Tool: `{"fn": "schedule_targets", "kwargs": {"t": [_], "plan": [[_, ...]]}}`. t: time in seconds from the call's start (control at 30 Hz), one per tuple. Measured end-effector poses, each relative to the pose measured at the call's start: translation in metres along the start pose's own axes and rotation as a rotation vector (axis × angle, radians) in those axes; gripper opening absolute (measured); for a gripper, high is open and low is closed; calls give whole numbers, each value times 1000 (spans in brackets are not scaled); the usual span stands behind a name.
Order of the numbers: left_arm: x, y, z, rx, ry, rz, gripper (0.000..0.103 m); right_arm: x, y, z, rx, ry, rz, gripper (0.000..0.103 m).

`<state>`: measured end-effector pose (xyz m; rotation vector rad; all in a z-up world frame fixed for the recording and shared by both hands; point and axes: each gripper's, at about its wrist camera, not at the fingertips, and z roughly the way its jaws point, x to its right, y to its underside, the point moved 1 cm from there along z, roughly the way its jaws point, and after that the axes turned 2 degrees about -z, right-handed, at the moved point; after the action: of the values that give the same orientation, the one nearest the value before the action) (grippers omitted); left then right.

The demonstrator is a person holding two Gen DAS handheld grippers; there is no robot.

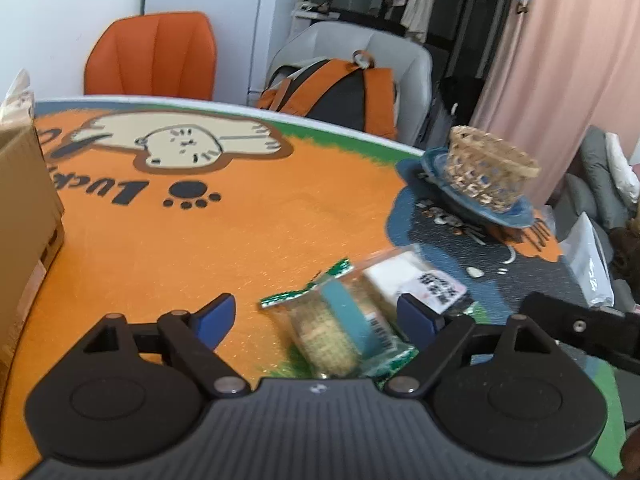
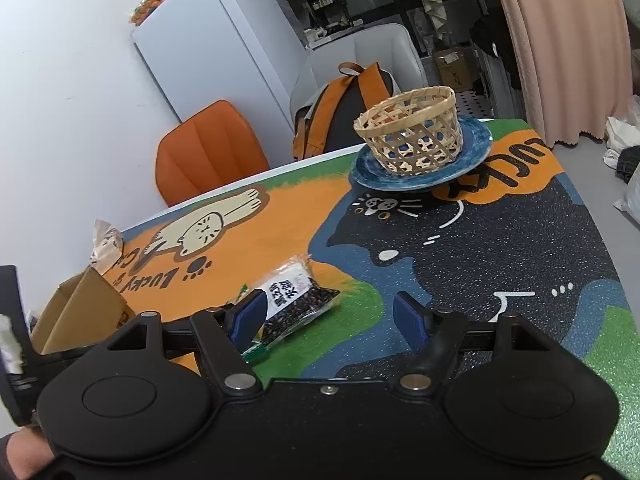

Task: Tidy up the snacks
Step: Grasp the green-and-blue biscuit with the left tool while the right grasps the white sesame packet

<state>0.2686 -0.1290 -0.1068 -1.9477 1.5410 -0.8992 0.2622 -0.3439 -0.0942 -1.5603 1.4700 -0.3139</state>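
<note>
Left fingers (image 1: 224, 316) spread around biscuit packet (image 1: 340, 328), right fingers (image 2: 408, 316) parted

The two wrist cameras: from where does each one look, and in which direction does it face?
Left wrist: sits behind the open left gripper, low over the table, facing a green-wrapped snack; the right gripper's body shows at right.
Right wrist: behind the open right gripper, higher, facing the dark snack packet; a hand shows bottom left.
Both share the basket on the blue plate, and the dark packet.
</note>
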Motion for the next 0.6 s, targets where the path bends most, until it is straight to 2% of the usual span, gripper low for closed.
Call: {"fn": "schedule_targets", "kwargs": {"t": [0.2, 0.27, 0.33, 0.4, 0.6], "plan": [[-7, 5, 6, -22, -10, 16, 77, -4, 1, 10, -13, -10, -4, 70], [-12, 5, 5, -19, -35, 23, 69, -11, 0, 12, -13, -20, -26, 70], [-19, 5, 3, -16, -37, 21, 56, -17, -1, 15, -17, -31, -39, 70], [-27, 4, 0, -16, -28, 8, 49, -23, -2, 19, -21, -41, -45, 70], [-46, 2, -4, -6, -23, -6, 47, -39, -3, 34, -31, -39, -79, 72]]}}
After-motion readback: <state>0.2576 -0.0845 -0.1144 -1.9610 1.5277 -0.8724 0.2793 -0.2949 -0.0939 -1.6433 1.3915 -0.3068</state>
